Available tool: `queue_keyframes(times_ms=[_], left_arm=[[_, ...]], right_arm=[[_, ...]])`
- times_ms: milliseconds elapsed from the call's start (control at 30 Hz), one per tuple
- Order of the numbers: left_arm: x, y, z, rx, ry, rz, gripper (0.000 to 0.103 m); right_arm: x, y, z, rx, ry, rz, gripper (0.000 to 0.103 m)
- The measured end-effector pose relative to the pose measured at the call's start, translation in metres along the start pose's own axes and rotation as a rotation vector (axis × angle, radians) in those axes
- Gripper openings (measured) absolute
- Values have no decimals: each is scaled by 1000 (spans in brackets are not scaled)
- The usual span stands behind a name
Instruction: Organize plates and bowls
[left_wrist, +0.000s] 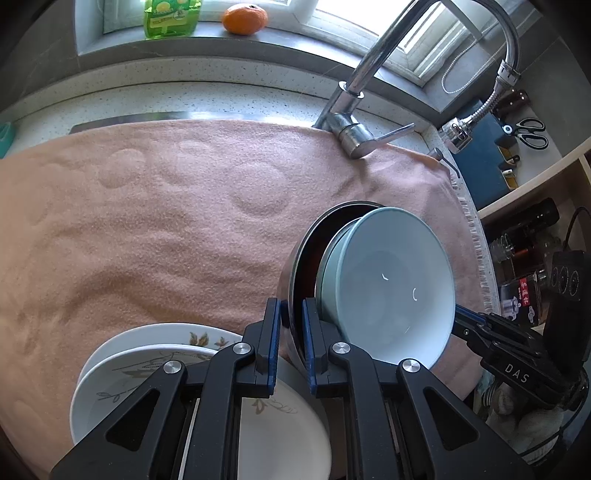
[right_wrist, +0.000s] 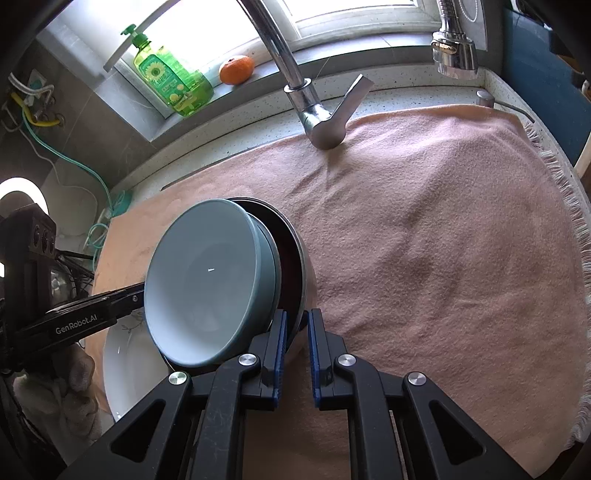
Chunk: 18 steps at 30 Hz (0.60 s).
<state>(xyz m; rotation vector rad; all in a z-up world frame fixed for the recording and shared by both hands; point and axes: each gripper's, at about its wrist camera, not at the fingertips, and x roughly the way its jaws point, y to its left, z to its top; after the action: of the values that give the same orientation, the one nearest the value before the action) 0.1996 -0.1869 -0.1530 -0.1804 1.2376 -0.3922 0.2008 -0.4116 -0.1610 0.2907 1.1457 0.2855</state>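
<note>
Pink towel (right_wrist: 443, 240) backs nested bowls (right_wrist: 207, 280), lowest mostly hidden.

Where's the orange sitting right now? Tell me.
The orange sits on the window sill behind the sink faucet, just right of the green dish soap bottle; the right wrist view shows the same arrangement.

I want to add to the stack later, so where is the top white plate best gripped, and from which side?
Probably at the top white plate's raised rim, pinched from its left edge with one finger above and one below. It lies flat on another plate, and the left gripper and metal bowl crowd its right side.
</note>
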Motion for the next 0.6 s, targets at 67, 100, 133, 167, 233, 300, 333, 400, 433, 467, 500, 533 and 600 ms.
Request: queue_keyframes(times_ms=[67, 100, 133, 167, 233, 300, 333, 400, 433, 467, 500, 533, 600], left_arm=[[0, 0, 0, -3, -2, 2, 10], [0, -1, 0, -1, -4, 4, 10], [0, -1, 0, 0, -6, 7, 10], [0, -2, 0, 2, -8, 9, 10], [-1, -4, -1, 5, -12, 11, 10], [-2, -4, -1, 5, -14, 13, 10], [-2, -5, -1, 6, -16, 14, 10], [-4, -6, -1, 6, -18, 11, 10], [-5, -6, -1, 7, -19, 10, 10], [-6, -7, -1, 9, -22, 10, 10], [-7, -8, -1, 14, -26, 12, 10], [-8, -9, -1, 19, -28, 15, 10], [-9, -10, -1, 20, -31, 13, 10]], right_arm=[[0, 0, 1, -9, 2, -9, 10], [0, 1, 1, -13, 3, -12, 10], [0, 1, 1, -16, 3, -14, 10], [0, 1, 1, -19, 3, -16, 10], [0, 1, 1, -21, 4, -18, 10], [0, 2, 2, -25, 4, -20, 10], [0, 1, 2, -26, 3, -21, 10], [-1, 1, 2, -30, 0, -20, 10], [-2, 2, 2, -33, 0, -21, 10], [-3, 2, 2, -34, -2, -22, 10], [-4, 2, 2, -36, -4, -24, 10], [-5, 2, 3, -36, -6, -24, 10], [-9, 3, 3, -42, -12, -24, 10]])
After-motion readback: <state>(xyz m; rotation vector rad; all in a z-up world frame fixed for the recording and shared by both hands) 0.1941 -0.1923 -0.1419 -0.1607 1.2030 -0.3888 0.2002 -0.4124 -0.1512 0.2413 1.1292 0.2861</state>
